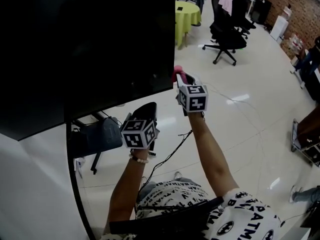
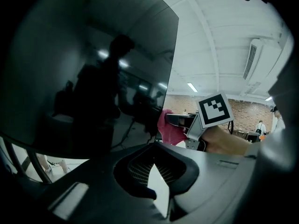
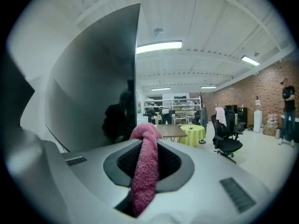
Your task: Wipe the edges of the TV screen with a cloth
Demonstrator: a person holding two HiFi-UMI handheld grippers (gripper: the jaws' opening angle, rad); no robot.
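Cloth: a pink towelling cloth point(image 3: 144, 169), bunched into a thick roll, with its nub standing proud of the jaw tips.
Where it is: at the lower right corner of the TV screen point(image 1: 85, 49), against the screen's right edge just above the bottom corner.
Right gripper point(image 1: 180, 80): clamped on the cloth, which fills the narrow gap between the pads from back to front.
Left gripper point(image 1: 149, 113): drawn in to a thin sliver with the tips seeming to meet. It grips nothing and hangs below the screen's bottom edge, apart from the glass.
Screen: dark, glossy and switched off. It mirrors the room and the person's silhouette, and no smears or dust show in any view.
Step in hand: probably working the right edge at the corner.
Done so far: not readable, since no edge looks cleaner than another.
Left to do: likely the bottom edge next. The top and left edges lie outside the head view, so their state is unknown.
Contact: the cloth looks pressed to the bezel, though the left gripper view is too dim to be sure.
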